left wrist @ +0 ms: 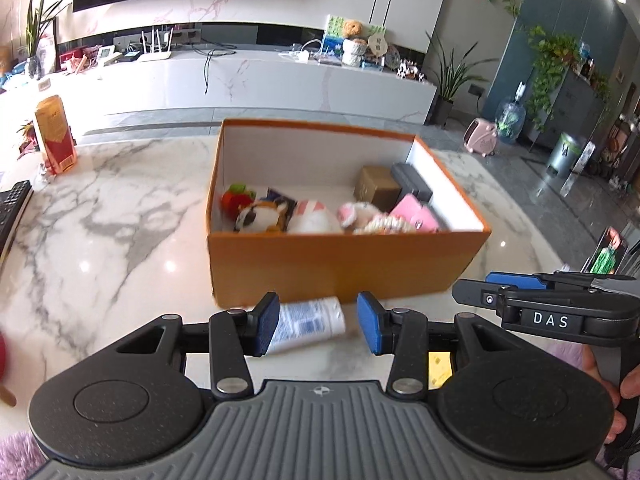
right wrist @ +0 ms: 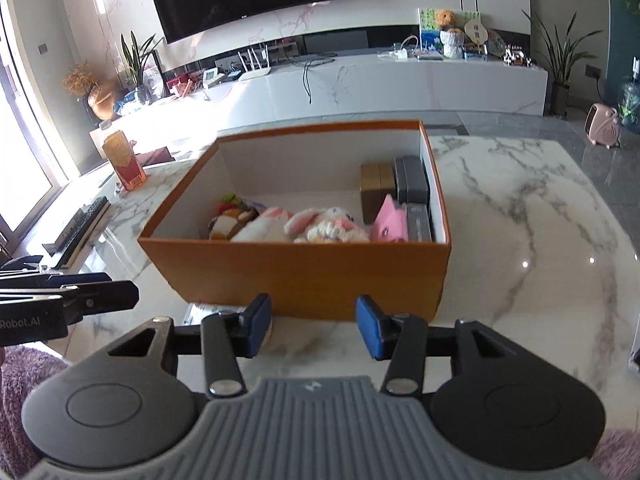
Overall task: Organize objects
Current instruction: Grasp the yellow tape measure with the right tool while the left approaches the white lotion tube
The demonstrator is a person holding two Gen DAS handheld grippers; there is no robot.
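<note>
Orange cardboard box sits open-topped on the white marble table, roughly centre in both wrist views. Inside, along the near wall: a brown-and-white plush, a white-and-pink plush, a crocheted bunny, and a pink pouch at the right end. Behind those, at the right side of the box, a tan small box with a grey case just beside it. A red-green toy lies at the left end. Rest of the box floor is bare white.

A white tube with a printed label lies on its side on the table, just in front of the box's near wall.

Left gripper hovers over the tube, fingers apart, tube seen between them but the pads don't press on it. Right gripper is just beside it at the box's near wall, fingers apart, nothing between them; the tube's end peeks out at its left finger.

Orange-red carton stands upright at the far left of the table. A black keyboard lies at the left edge.
</note>
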